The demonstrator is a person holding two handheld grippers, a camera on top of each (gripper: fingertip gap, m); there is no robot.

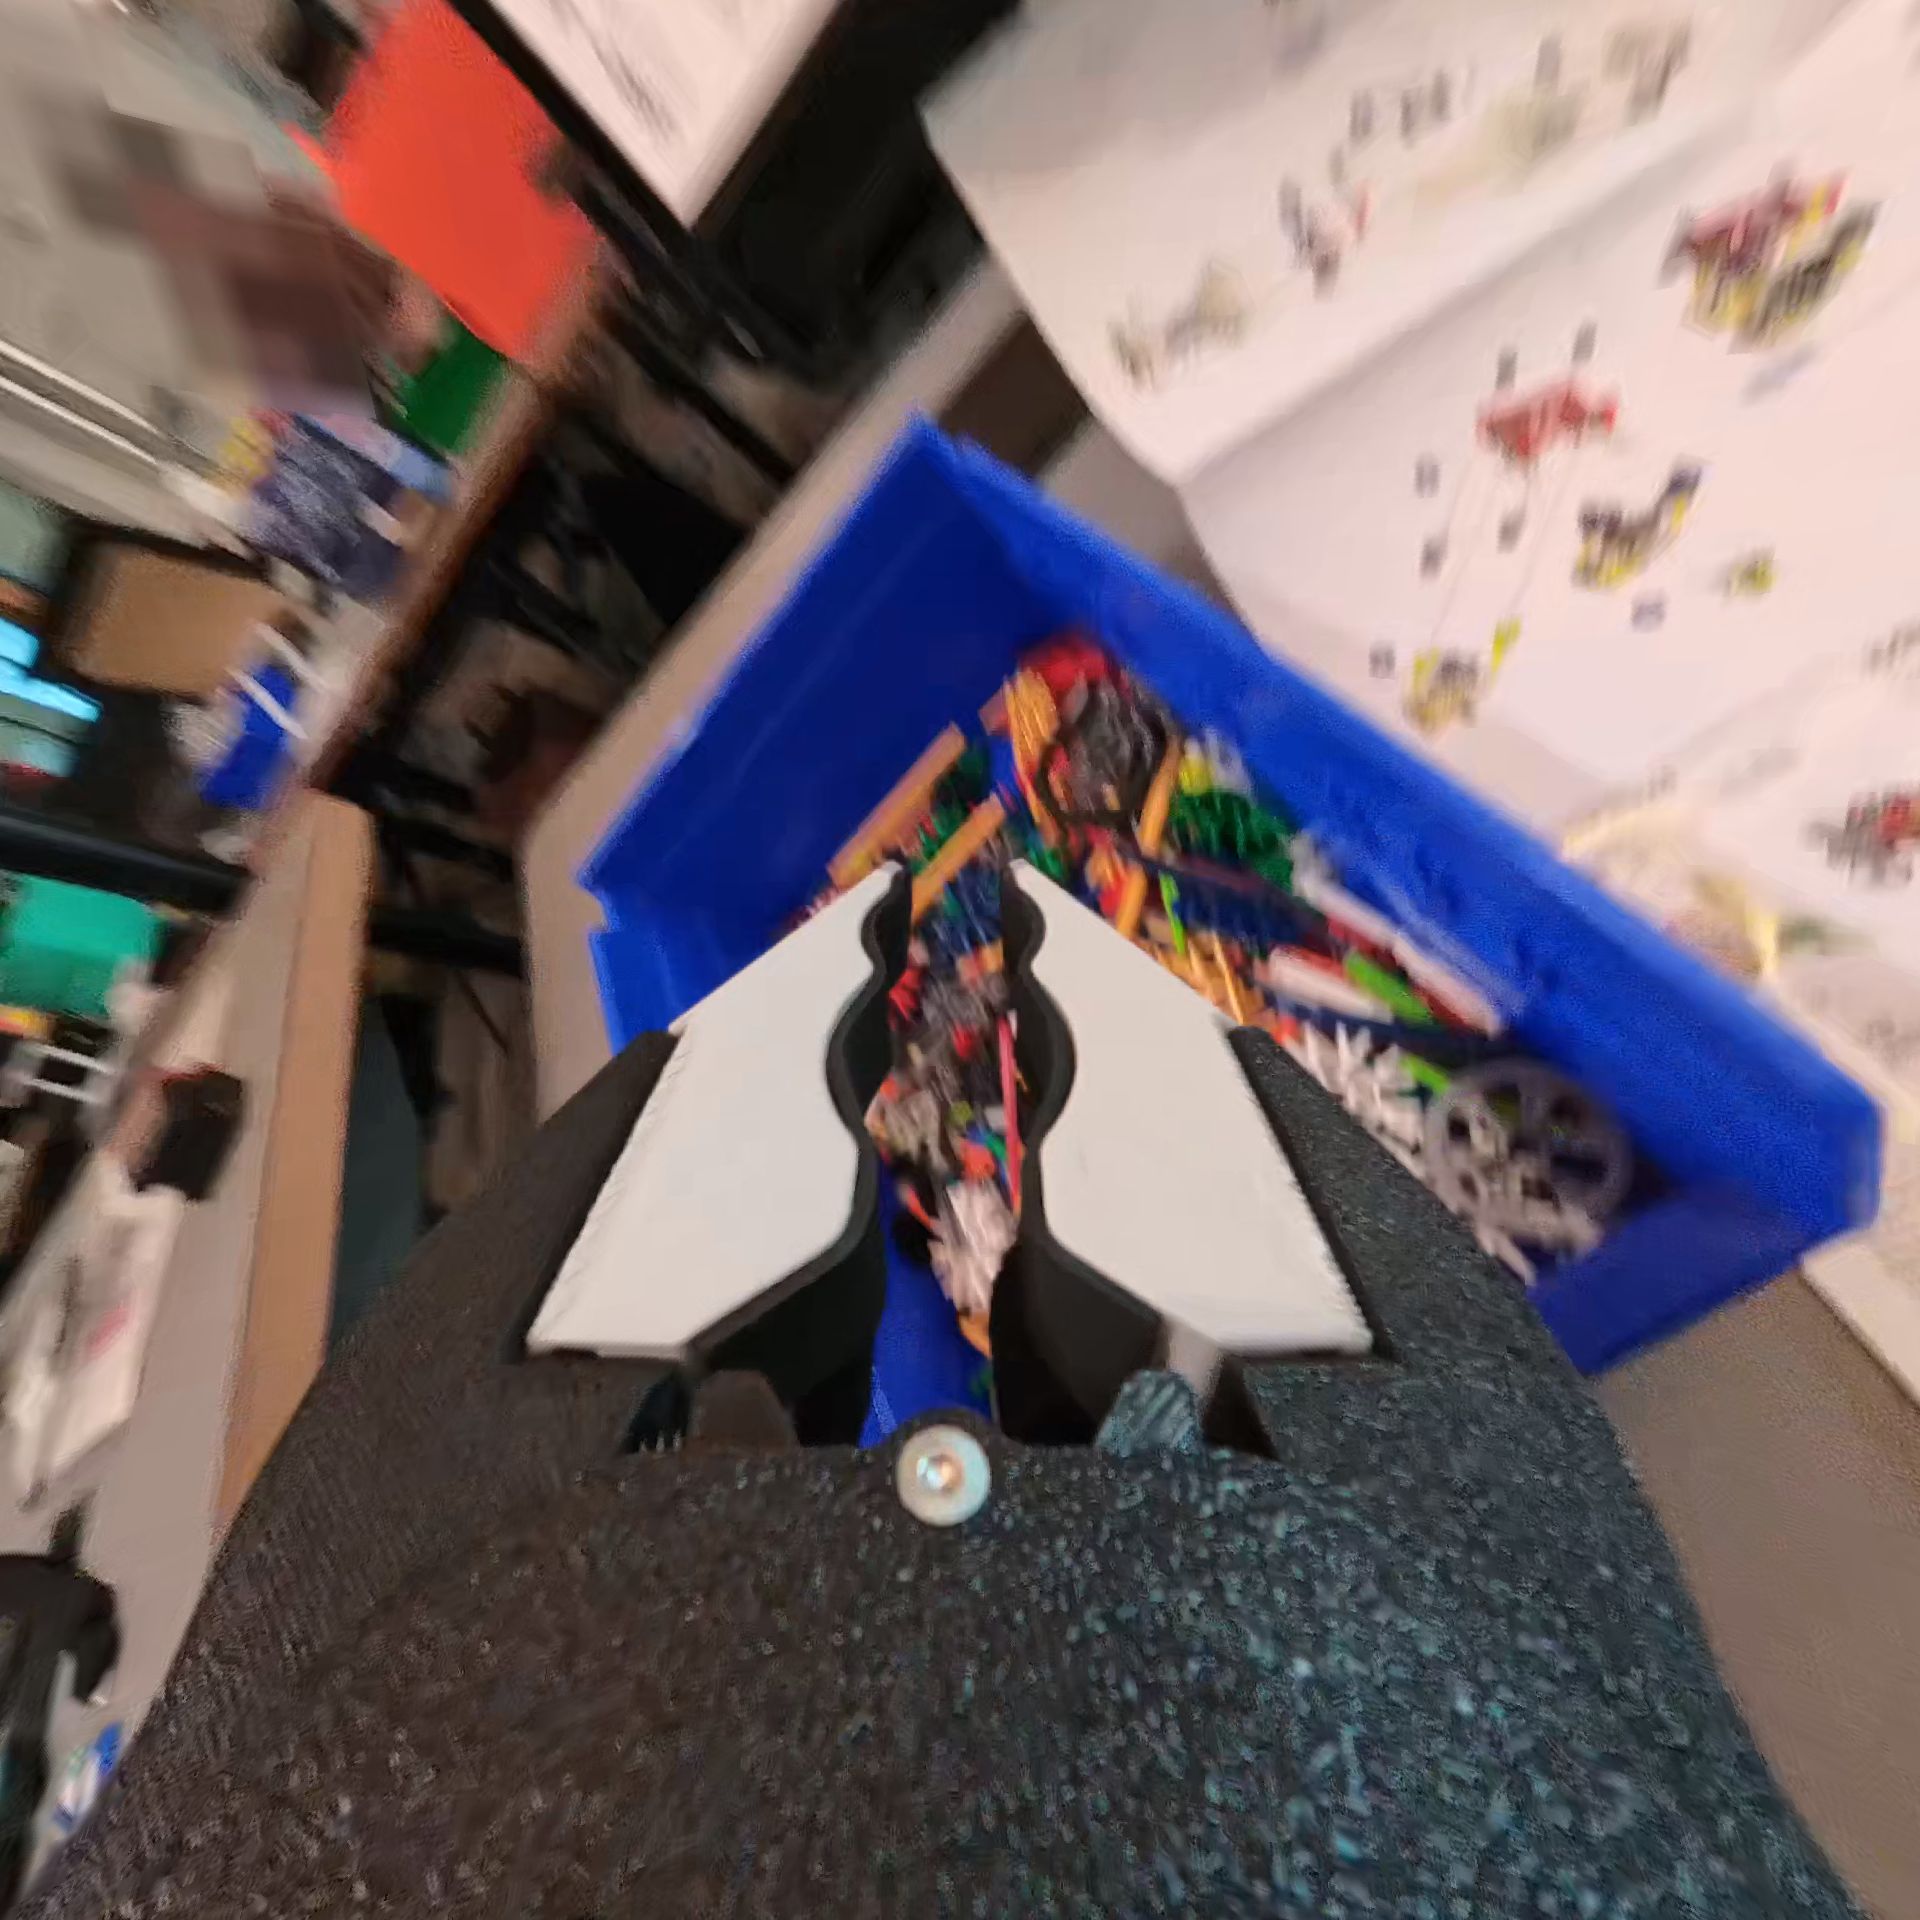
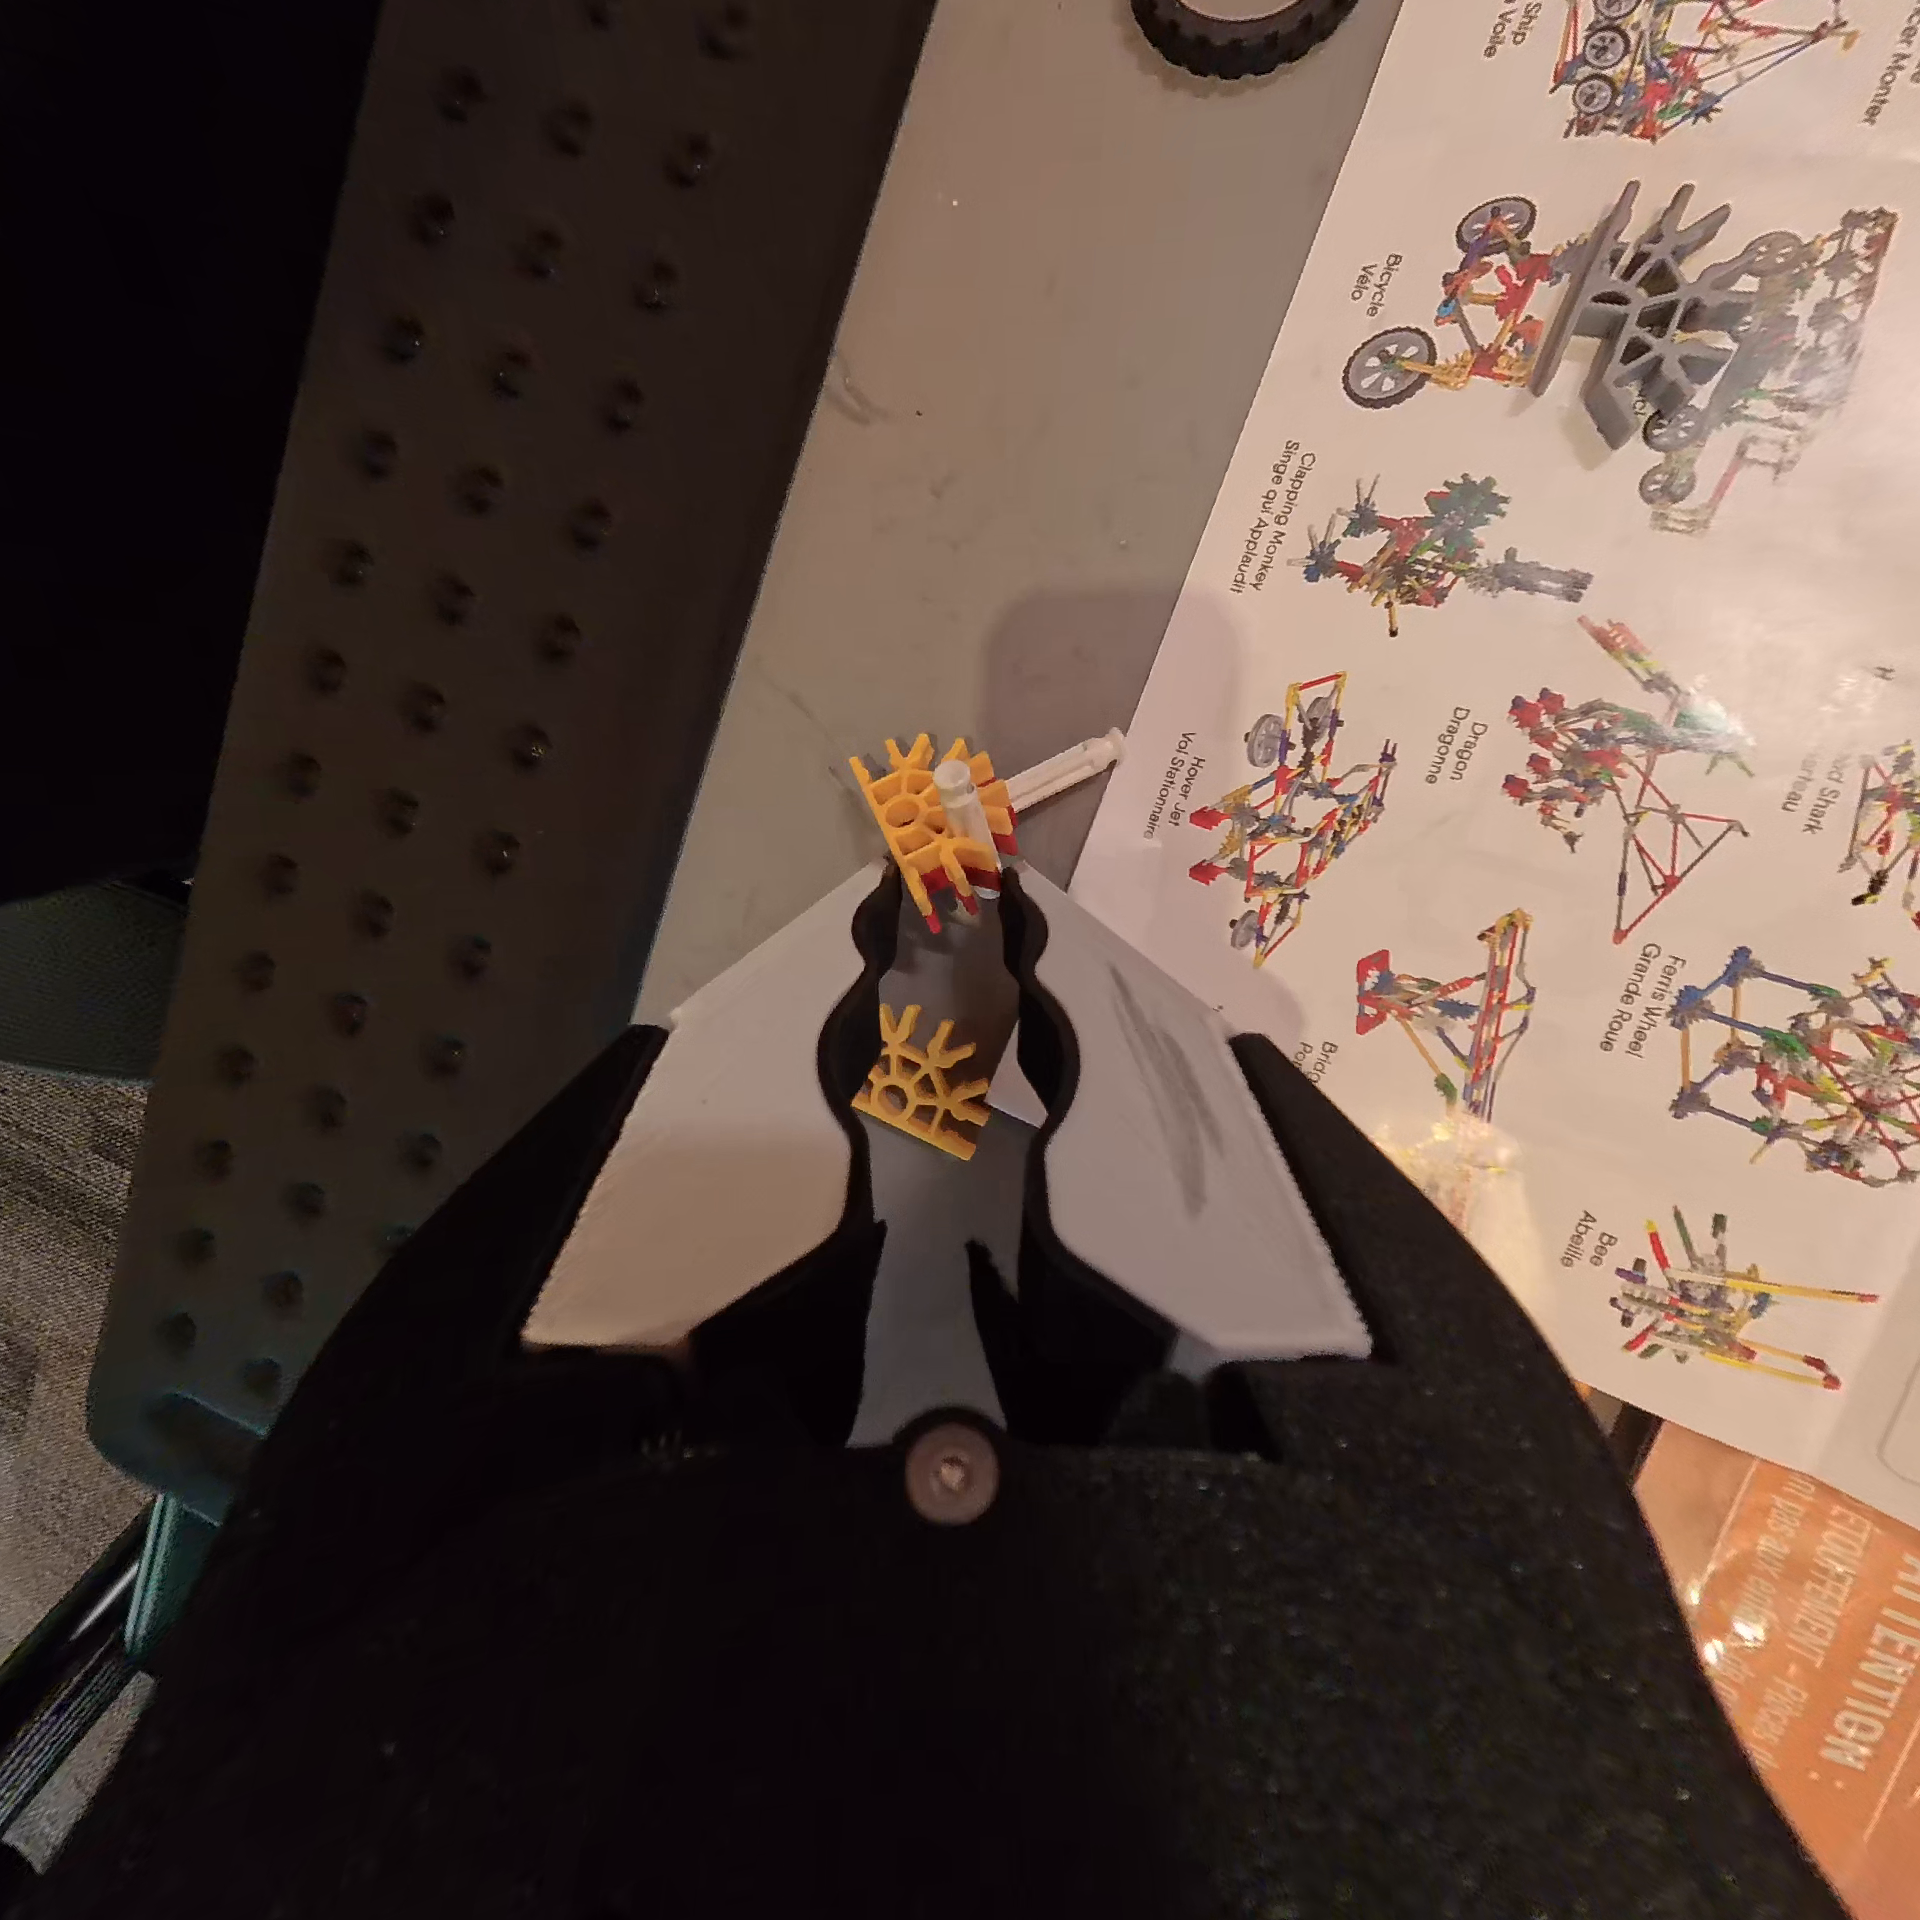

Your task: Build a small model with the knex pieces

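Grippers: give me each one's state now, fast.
Left gripper: slightly open, empty, above the blue bin of toy parts.
Right gripper: shut on a yellow connector assembly with a white rod.

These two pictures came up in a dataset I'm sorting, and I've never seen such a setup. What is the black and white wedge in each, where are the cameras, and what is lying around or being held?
The wedge is a hand-held gripper with two white fingers; a person carries one in each hand. A camera sits on each, looking forward along its fingers, so each picture shows its own tool from behind.

In the left wrist view, which is blurred, the left hand-held gripper points over a blue bin full of colourful building-toy pieces. Its fingers stand slightly apart and nothing seems to be gripped.

In the right wrist view, the right hand-held gripper pinches a small assembly of yellow connectors, a white rod and red bits. Another yellow connector lies below, on the grey table. To the right is a printed sheet of toy models with a grey plastic piece on it, and a black tyre at the top.
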